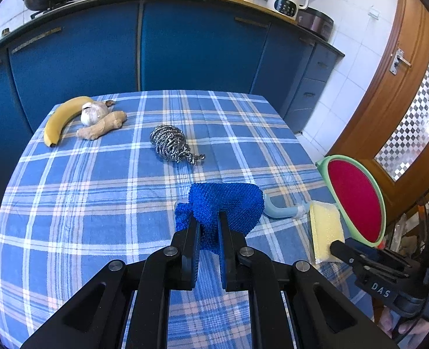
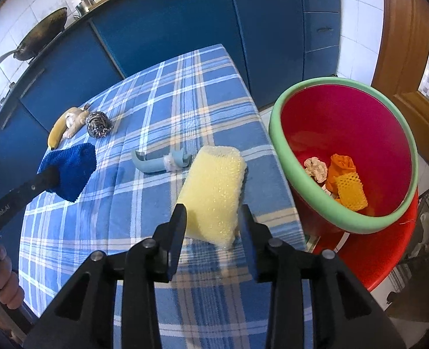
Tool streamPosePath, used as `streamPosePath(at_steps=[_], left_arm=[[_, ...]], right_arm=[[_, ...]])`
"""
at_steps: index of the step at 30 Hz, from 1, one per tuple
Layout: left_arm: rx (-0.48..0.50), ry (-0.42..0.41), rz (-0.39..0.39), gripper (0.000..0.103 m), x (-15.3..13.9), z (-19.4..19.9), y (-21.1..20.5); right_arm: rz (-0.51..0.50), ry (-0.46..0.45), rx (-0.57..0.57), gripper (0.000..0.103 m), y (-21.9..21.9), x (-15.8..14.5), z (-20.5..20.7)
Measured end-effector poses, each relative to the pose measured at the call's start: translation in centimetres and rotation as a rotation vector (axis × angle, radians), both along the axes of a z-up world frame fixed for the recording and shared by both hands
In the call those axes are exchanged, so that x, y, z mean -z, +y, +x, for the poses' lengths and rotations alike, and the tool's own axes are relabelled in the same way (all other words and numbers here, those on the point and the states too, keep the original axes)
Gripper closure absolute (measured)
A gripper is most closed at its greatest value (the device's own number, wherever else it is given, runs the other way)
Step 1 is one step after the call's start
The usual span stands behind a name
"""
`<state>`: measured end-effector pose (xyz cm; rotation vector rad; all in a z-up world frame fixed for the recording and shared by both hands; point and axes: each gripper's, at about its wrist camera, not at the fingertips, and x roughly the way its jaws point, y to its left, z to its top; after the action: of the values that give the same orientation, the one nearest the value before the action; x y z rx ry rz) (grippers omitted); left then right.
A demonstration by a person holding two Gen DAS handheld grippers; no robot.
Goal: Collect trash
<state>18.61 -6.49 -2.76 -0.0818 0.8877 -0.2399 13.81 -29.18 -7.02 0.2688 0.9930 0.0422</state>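
Trash is lying all over the plaid table (image 1: 98,192). Left gripper (image 1: 208,221) is pinching a blue knitted cloth (image 1: 229,203), hanging limp and soft, so any fold works. Right gripper (image 2: 213,218) is sitting partly spread around a yellow sponge (image 2: 214,186) by the table edge, pads not looking like they're squeezing it. Sponge is probably light and squishy, so I'm thinking grab across the short sides. Red bin (image 2: 296,171) is waiting just beside it.
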Motion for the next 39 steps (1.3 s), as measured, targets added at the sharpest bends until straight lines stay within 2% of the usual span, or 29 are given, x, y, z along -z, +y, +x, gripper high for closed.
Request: streamPosePath(at_steps=[8, 10, 12, 16, 17, 26, 31, 34, 37, 39], left_arm=[[-0.004, 0.001, 0.001, 0.092, 0.2, 0.0, 0.0], [-0.003, 0.002, 0.001, 0.092, 0.2, 0.0, 0.0], [-0.001, 0.002, 0.002, 0.092, 0.2, 0.0, -0.1], [0.006, -0.004, 0.008, 0.092, 0.0, -0.2, -0.5], [0.008, -0.005, 0.009, 0.092, -0.1, -0.2, -0.6], [0.039, -0.017, 0.025, 0.092, -0.6, -0.4, -2.1], [0.049, -0.016, 0.022, 0.092, -0.7, -0.4, -3.0], [0.052, -0.013, 0.021, 0.092, -0.6, -0.5, -3.4], [0.053, -0.009, 0.022, 0.092, -0.5, -0.4, -3.5], [0.051, -0.007, 0.023, 0.092, -0.4, -0.4, -3.4]], right_arm=[[0.02, -0.015, 0.026, 0.064, 0.0, 0.5, -0.1], [0.018, -0.027, 0.027, 0.068, 0.1, 0.5, -0.2], [0.008, -0.05, 0.034, 0.079, 0.1, 0.3, -0.4], [0.05, -0.095, 0.065, 0.094, -0.7, -0.3, -1.0], [0.051, -0.103, 0.069, 0.101, -0.8, -0.4, -1.0], [0.123, -0.204, 0.088, 0.101, -2.6, -2.8, -2.7], [0.109, -0.193, 0.074, 0.101, -3.0, -3.0, -2.8], [0.104, -0.142, 0.043, 0.1, -2.6, -2.2, -2.5], [0.094, -0.098, 0.03, 0.092, -2.1, -1.1, -2.2], [0.101, -0.078, 0.029, 0.071, -1.7, -0.5, -1.9]])
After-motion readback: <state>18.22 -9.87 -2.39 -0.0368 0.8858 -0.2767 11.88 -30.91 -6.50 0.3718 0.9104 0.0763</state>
